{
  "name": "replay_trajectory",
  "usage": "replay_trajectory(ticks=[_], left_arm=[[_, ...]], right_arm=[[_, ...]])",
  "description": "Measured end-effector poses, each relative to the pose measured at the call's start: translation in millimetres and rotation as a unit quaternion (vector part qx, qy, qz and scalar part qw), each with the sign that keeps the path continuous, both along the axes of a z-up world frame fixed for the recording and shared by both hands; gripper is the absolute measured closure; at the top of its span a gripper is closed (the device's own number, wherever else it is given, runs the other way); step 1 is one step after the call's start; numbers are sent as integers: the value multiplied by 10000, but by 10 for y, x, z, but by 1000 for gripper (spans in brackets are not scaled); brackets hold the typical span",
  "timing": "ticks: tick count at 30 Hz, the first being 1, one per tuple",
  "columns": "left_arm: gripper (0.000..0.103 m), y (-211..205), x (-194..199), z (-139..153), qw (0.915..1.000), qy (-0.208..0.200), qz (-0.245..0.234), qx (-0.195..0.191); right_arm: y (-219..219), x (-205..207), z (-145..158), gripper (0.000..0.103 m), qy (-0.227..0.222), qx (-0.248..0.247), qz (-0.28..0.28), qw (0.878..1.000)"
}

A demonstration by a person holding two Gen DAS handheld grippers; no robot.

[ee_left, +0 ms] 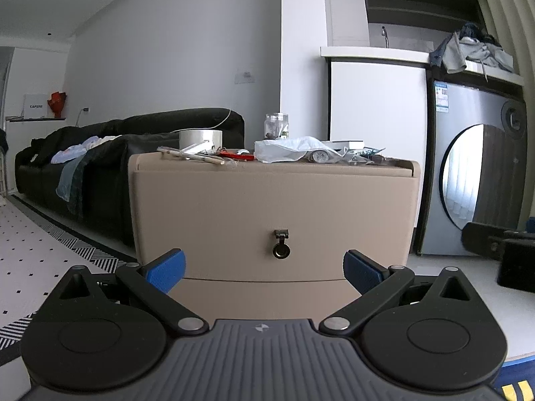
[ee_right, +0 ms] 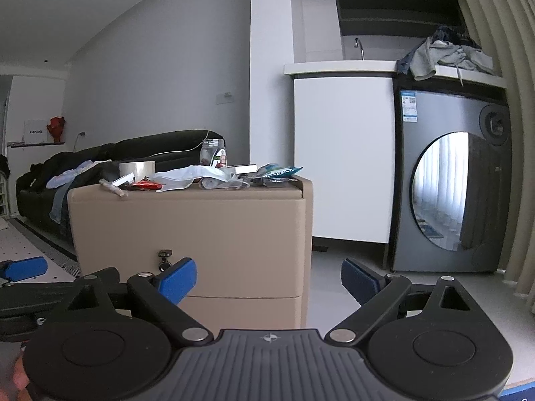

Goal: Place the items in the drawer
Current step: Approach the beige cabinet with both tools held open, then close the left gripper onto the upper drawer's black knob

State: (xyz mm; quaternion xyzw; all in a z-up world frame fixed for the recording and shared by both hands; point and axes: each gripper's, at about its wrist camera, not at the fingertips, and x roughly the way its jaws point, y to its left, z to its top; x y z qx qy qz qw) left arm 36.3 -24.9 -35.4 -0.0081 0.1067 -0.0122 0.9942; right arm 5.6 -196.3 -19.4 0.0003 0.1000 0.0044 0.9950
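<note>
A beige drawer cabinet stands straight ahead, its upper drawer shut, with a dark ring handle. On its top lie a tape roll, wooden sticks, a red packet, a white plastic bag and a glass jar. My left gripper is open and empty, just in front of the handle. My right gripper is open and empty, off the cabinet's right front corner. The left gripper's blue pad shows at the right wrist view's left edge.
A black sofa with clothes runs along the left wall. A white counter cabinet and a grey front-loading washer stand to the right, with clothes heaped on top. A patterned rug covers the floor at left.
</note>
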Motion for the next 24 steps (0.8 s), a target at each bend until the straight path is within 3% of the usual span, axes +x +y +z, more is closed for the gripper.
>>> replay_trajectory(ticks=[6, 11, 24], left_arm=[[0, -48, 181, -41, 9998, -134, -9, -142], [0, -87, 298, -111, 9995, 11, -265, -142], [3, -193, 598, -128, 9998, -132, -93, -99]], right_arm=[[49, 0, -17, 7, -9, -256, 12, 9997], [31, -12, -23, 7, -36, -257, 17, 9997], [-36, 32, -69, 7, 28, -170, 58, 9998]])
